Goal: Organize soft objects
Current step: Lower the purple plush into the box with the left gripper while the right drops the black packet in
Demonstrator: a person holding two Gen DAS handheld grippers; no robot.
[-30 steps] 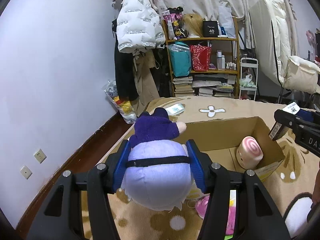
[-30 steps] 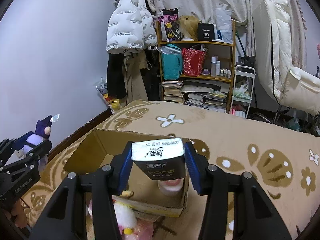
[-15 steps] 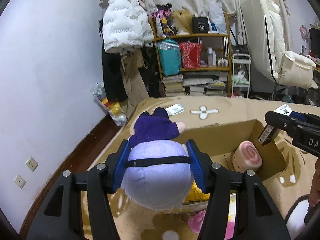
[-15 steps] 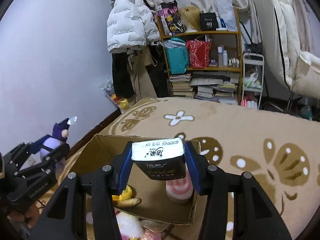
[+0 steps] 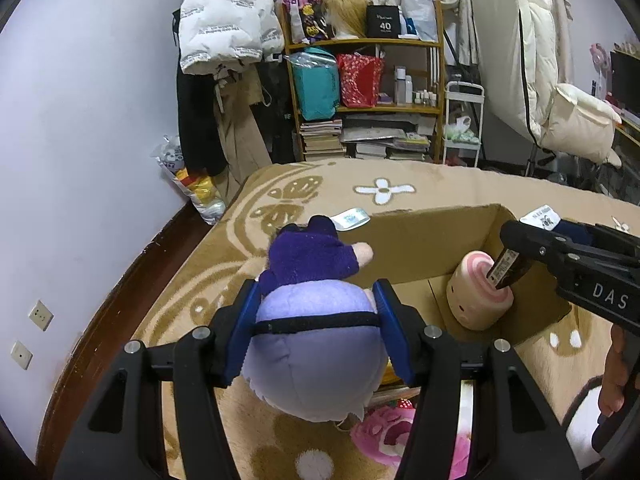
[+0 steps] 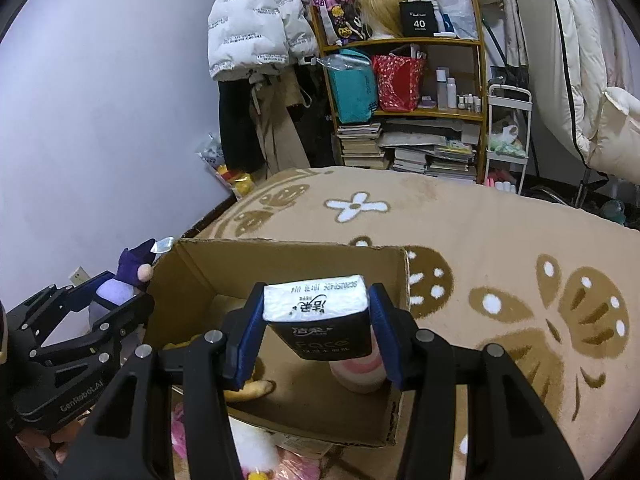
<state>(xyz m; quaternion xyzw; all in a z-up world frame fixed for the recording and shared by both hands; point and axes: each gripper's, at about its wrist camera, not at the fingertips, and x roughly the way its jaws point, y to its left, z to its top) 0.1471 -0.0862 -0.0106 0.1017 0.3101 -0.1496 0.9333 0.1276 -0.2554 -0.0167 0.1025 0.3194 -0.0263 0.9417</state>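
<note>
My left gripper (image 5: pixel 316 320) is shut on a purple plush doll (image 5: pixel 316 344) with a dark purple hat, held above the near left edge of an open cardboard box (image 5: pixel 420 244). My right gripper (image 6: pixel 316 320) is shut on a dark tissue pack (image 6: pixel 320 328) and holds it over the box (image 6: pixel 288 264), above a pink-and-cream roll-shaped plush (image 6: pixel 360 372) inside. That roll plush also shows in the left wrist view (image 5: pixel 476 296). A yellow plush (image 6: pixel 248 388) lies on the box floor. The left gripper with the doll shows in the right wrist view (image 6: pixel 120 296).
The box sits on a tan flower-patterned blanket (image 6: pixel 500 248). A pink plush (image 5: pixel 396 432) and a white plush (image 6: pixel 256 448) lie in front of the box. A cluttered shelf (image 5: pixel 368 80), hanging coats (image 5: pixel 224 40) and a white cart (image 5: pixel 464 120) stand behind. The wall (image 5: pixel 80 120) is at the left.
Both grippers have moved forward and down toward the box. The tissue pack now hangs lower, inside the box opening, just above the roll plush. Both grips are unchanged.
</note>
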